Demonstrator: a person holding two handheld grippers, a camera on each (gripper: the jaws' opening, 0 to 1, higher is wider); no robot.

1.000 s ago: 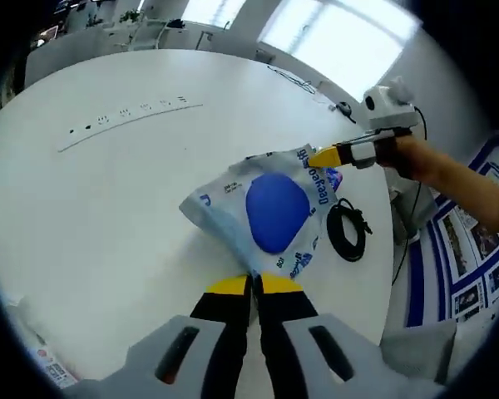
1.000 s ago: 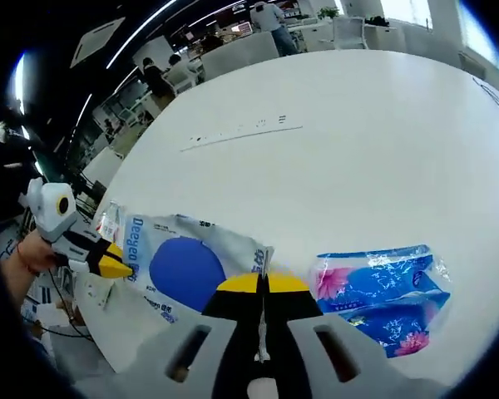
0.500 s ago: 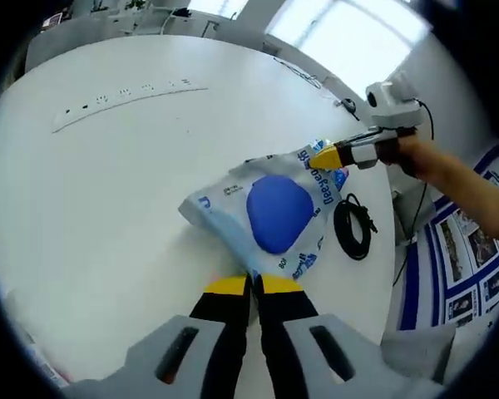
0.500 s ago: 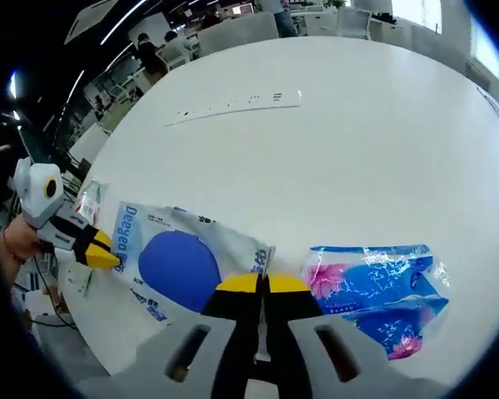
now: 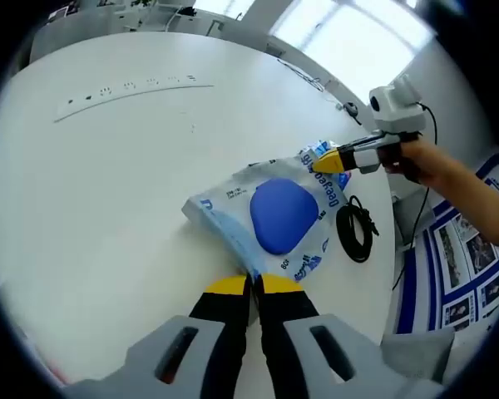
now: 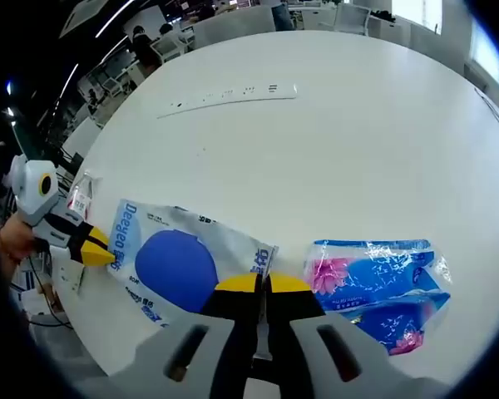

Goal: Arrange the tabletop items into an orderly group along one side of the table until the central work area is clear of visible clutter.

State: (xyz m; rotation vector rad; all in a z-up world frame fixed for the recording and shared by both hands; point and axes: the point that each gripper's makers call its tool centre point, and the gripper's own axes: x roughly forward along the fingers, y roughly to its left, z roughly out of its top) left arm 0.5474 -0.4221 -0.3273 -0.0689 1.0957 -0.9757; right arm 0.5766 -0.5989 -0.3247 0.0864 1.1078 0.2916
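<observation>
Both my tools are clamped on the tissue pack; sorting seems barely begun, and the blue pack awaits.

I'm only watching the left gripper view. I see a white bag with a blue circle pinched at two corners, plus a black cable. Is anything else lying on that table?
Observer: Yes. In the right gripper view, a blue tissue pack printed with pink flowers lies just beside the bag.
Operator: Anything smaller that I'm missing?
Observer: A small packet with a red label sits near the table edge, close to the left gripper.
Operator: And beyond the table?
Observer: A person is among the chairs in the background.
</observation>
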